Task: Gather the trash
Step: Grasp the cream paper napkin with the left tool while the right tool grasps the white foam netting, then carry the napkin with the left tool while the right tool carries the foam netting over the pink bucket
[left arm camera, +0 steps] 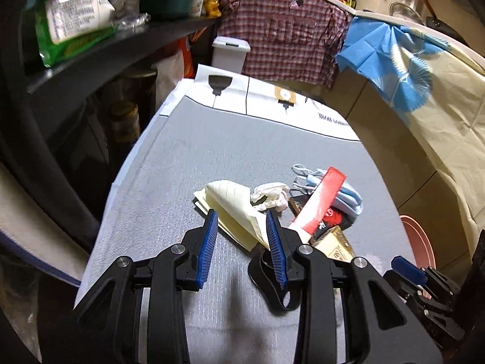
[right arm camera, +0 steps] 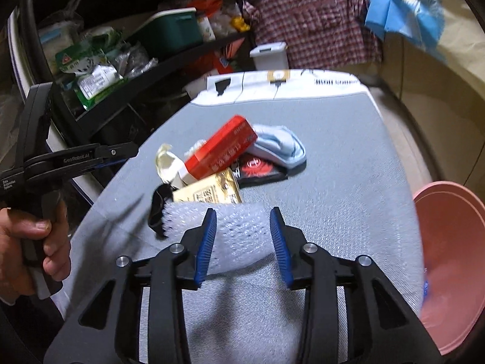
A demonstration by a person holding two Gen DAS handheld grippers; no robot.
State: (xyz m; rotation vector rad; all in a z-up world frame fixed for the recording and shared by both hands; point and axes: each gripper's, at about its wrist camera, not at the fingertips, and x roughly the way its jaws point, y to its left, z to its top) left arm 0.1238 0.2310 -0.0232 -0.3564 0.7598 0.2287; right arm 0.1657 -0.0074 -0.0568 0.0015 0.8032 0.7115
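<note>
Trash is piled on the grey table mat [left arm camera: 197,157]: folded yellow paper [left arm camera: 233,203], a crumpled white tissue [left arm camera: 269,195], a red box [right arm camera: 221,151], a blue face mask [right arm camera: 282,145], a gold packet [right arm camera: 209,194] and a black-and-red wrapper [right arm camera: 260,170]. My left gripper [left arm camera: 241,217] is open, its tips either side of the yellow paper's near edge, not pressing it. My right gripper [right arm camera: 242,212] is open too. A white foam sheet [right arm camera: 239,233] sits between its fingers, and the right pad stands apart from it. A black strap [right arm camera: 157,206] lies beside the foam.
A pink basin [right arm camera: 448,242] stands off the table's right edge. A dark shelf unit [left arm camera: 106,45] full of packets runs along the left. A small white bin [left arm camera: 230,51] and hanging cloths are beyond the far end. A hand [right arm camera: 45,233] holds the left gripper's handle.
</note>
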